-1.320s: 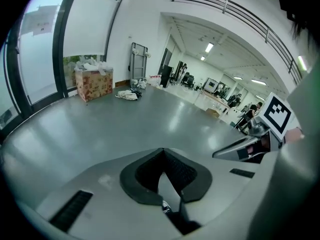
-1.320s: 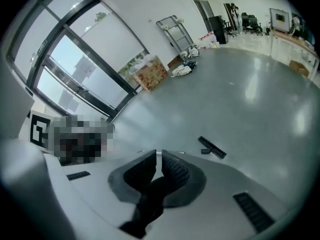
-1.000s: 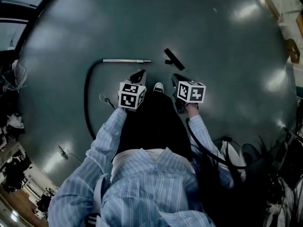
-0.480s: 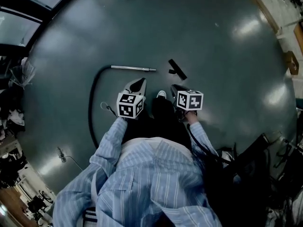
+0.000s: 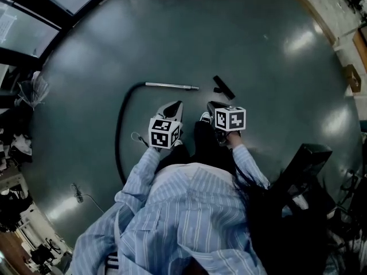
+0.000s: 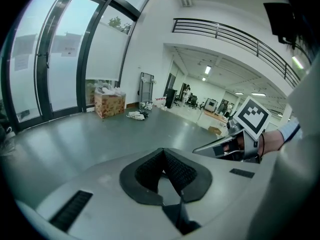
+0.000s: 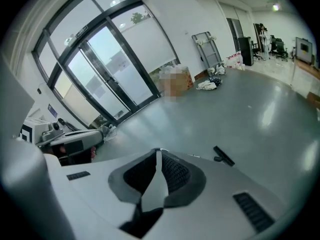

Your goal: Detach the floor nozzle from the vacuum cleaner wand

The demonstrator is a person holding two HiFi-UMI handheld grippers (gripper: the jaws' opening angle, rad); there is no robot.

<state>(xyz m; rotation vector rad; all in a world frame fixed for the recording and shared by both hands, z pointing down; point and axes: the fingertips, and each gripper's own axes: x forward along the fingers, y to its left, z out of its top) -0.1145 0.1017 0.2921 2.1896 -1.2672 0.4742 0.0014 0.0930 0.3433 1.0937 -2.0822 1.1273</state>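
L gripper (image 5: 176,104) & R gripper (image 5: 211,105) side by side, fingers (image 6: 179,170) closed w/ nothing btwn, angled down.

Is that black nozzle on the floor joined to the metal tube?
No, the nozzle lies apart from the metal tube, with a clear gap between the two.

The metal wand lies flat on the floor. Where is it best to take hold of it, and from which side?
Probably mid-tube on the wand, coming from above and gripping across its length: it is a thin straight tube lying flat, so the sides are the only faces to pinch. One end joins the hose; the floor nozzle lies apart from it.
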